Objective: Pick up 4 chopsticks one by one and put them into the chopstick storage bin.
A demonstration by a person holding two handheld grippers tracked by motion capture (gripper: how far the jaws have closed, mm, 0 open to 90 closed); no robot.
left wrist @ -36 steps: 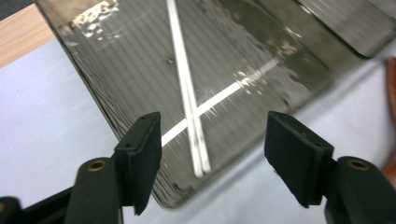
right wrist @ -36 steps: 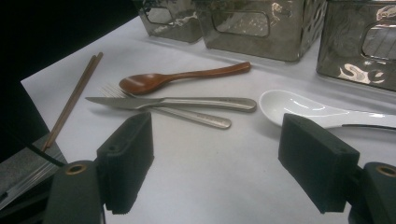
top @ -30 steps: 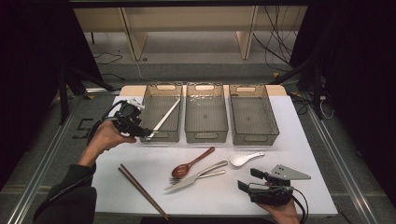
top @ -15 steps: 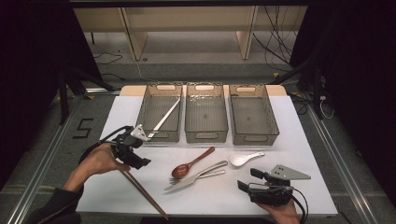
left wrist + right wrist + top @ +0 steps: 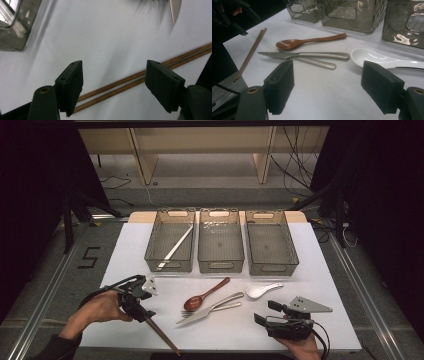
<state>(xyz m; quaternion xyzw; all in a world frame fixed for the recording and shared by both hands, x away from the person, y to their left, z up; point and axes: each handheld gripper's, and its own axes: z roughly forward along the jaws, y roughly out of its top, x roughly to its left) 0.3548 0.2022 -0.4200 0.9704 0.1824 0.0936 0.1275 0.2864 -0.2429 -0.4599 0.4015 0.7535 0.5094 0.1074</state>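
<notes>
Table under white cover, largest item, carries three bins; the left bin already holds one pale utensil, the other two none that I can see. Left to sort, by my judgement: knife, fork, wooden spoon, white spoon, chopsticks. My left gripper hangs over the chopsticks, jaws just narrowed yet open, the pair between them ungripped. My right gripper waits open, holding nothing, near the white spoon.
</notes>
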